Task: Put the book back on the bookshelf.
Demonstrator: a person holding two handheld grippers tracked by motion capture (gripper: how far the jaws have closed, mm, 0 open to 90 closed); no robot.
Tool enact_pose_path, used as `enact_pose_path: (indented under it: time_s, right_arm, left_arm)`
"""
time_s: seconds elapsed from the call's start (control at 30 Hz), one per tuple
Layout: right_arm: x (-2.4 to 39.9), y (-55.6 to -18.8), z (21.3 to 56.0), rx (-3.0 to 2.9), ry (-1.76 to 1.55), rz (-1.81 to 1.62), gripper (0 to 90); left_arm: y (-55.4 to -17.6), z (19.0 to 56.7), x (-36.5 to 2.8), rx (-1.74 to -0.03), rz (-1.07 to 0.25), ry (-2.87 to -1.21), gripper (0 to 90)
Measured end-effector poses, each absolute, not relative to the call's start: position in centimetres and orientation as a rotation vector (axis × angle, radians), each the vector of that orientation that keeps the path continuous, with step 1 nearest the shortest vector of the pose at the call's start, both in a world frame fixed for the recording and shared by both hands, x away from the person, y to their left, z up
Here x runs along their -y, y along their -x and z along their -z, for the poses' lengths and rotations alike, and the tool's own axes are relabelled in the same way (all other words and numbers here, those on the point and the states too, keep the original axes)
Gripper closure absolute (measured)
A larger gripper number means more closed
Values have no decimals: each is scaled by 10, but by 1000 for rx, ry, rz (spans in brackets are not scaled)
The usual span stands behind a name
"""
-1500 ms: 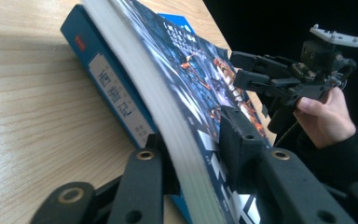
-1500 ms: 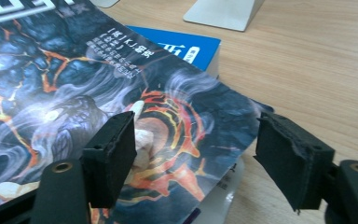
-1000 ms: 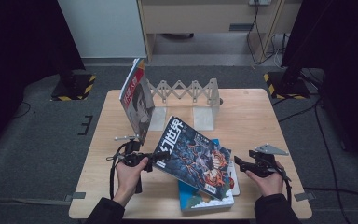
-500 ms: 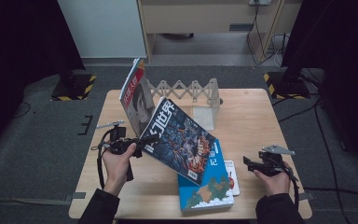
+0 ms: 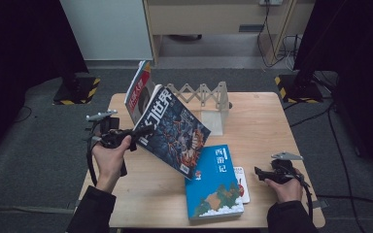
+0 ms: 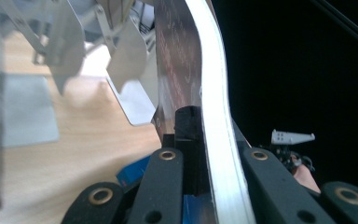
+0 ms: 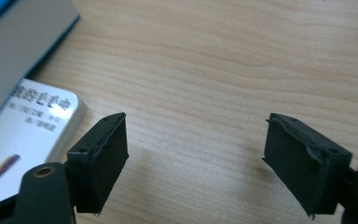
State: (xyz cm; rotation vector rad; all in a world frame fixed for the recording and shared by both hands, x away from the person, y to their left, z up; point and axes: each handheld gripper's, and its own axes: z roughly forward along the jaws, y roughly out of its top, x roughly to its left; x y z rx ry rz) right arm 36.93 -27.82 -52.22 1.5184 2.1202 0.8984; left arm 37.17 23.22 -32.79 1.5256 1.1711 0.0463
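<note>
A dark-covered magazine point(image 5: 177, 133) hangs tilted above the table, and my left gripper point(image 5: 137, 135) is shut on its left edge. In the left gripper view the magazine's white page edge point(image 6: 212, 116) runs up between the jaws of the left gripper point(image 6: 200, 140). A red magazine point(image 5: 138, 90) stands at the left end of the wooden folding rack point(image 5: 199, 92). A blue book point(image 5: 213, 182) lies flat on a white book point(image 5: 242, 184). My right gripper point(image 5: 259, 173) sits low, right of them. Its jaws have just been opening, and the right gripper point(image 7: 196, 154) holds nothing over bare wood.
A white divider plate point(image 5: 213, 121) stands at the rack's front. The white book's corner point(image 7: 28, 126) and the blue book's edge point(image 7: 14, 37) lie left of the right jaws. The table's right half point(image 5: 267, 126) is bare wood. Dark floor surrounds the table.
The left hand has lifted the dark magazine up and left, off the blue book and nearer the rack. The right hand has drifted slightly right with its jaws wider.
</note>
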Motion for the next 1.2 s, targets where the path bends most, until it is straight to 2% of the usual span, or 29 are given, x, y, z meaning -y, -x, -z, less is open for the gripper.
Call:
enact_pose_path:
  time_s: [0.3, 0.43, 0.67, 0.77, 1.2]
  right_arm:
    - [277, -371, 530, -2158, -1493, -835, 158]
    - [275, -371, 533, -2156, -1471, -837, 94]
    - [275, -368, 536, -2123, -1459, -874, 85]
    - [274, -368, 539, -2106, -1454, -889, 52]
    - [274, -368, 539, -2106, -1447, -891, 49]
  left_arm:
    - [-373, 302, -259, -1195, -140, -1475, 821]
    - [-374, 292, -266, -1215, -203, -1501, 821]
    - [-379, 278, -273, -1243, -280, -1529, 821]
    - [-382, 271, -275, -1256, -317, -1540, 821]
    - [-402, 254, -268, -1306, -497, -1597, 822]
